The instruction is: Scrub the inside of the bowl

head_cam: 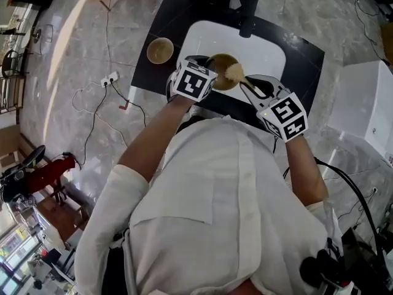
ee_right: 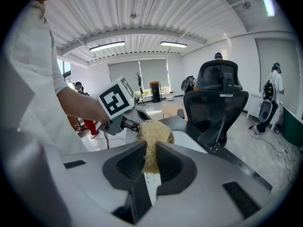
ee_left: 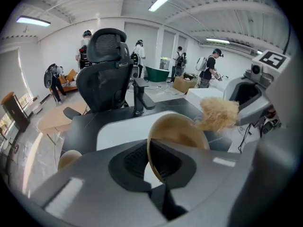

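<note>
Left gripper (ee_left: 152,161) clamped the rim of the tilted bowl (ee_left: 179,129); right gripper (ee_right: 150,163) pinched the fibre scrubber (ee_right: 153,129) — a hard stroke could have levered the bowl loose.

No legible text, numbers or brands present (marker cubes (head_cam: 195,82) carry coded square patterns only).

The person wears a loose white short-sleeved shirt (head_cam: 209,214) with a stitched strip down its middle and a square pocket panel beside that strip. Beyond the shirt's sleeves, the left gripper (head_cam: 206,66) and right gripper (head_cam: 247,87) each have a pale grey moulded shell, dark ribbed inner pads, and a white cube (head_cam: 194,82) printed with black square markers.
</note>
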### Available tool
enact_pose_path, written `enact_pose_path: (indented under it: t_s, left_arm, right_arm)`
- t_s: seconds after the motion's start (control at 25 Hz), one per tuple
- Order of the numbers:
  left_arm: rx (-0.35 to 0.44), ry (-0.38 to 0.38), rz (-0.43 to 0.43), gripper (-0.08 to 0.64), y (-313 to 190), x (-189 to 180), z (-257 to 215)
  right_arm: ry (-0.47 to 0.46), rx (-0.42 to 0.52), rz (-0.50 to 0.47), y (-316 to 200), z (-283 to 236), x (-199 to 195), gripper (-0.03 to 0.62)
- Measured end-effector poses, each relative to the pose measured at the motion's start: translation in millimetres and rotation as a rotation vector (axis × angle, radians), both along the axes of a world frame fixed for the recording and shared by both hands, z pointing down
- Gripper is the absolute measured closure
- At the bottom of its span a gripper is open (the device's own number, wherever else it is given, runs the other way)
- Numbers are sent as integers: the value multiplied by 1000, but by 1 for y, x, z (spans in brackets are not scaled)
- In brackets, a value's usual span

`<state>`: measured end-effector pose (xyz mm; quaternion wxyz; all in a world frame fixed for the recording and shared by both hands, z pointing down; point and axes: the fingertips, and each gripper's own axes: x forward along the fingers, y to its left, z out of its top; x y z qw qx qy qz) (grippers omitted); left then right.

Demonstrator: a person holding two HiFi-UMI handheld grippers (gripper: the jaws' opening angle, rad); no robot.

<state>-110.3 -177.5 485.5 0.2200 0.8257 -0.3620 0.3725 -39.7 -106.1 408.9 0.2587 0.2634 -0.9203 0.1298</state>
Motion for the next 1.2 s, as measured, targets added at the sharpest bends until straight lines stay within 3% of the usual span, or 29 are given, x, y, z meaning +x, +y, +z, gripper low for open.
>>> enact_pose_path:
  t_s: [0.32,0.6,1.0,1.2]
  left_arm:
    - [58,-122,62,549,47,47,2]
    - [120,-184,131,547,54,81,4]
    - [243,-273,249,546,62,109,0]
    - [227,-259,243,548,71,111,3]
  right_arm:
    - [197,-13,-114,25,38,14,541]
    - [324,-36,-81,20,62,45,541]
    - [305,-227,-39,50,89,43,541]
    - [244,-254,-71,63,82,36,541]
